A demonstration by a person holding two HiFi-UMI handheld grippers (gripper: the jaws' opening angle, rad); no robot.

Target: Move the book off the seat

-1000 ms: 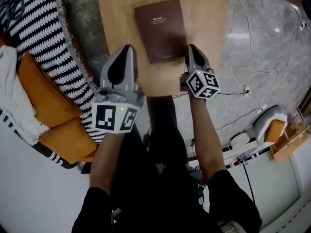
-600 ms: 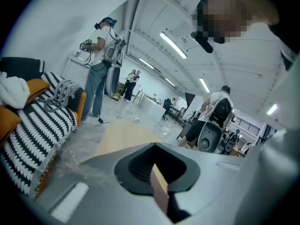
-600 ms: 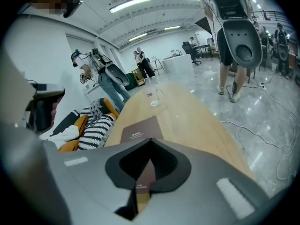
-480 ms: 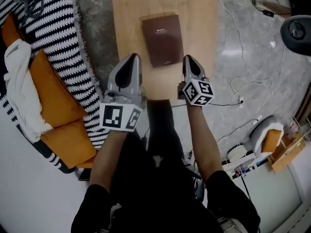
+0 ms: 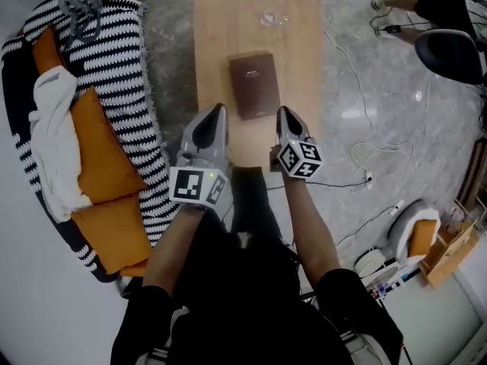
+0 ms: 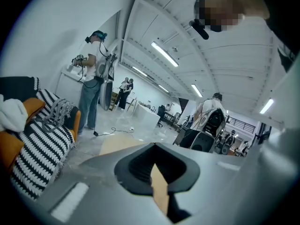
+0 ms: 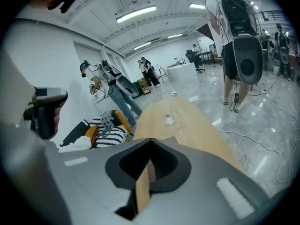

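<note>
Book point(image 5: 255, 86) lies flat on the wooden table point(image 5: 217, 44), just beyond the two grippers and in line with the gap between them, touching neither. The left gripper point(image 5: 215, 112) and right gripper point(image 5: 283, 114) hang over the table's near end, each with jaws pressed together on nothing. In both gripper views the gripper's own body hides the book. Its cover print is too small to read. A small clear thing point(image 5: 272, 19) farther along the table is hard to make out.
</note>
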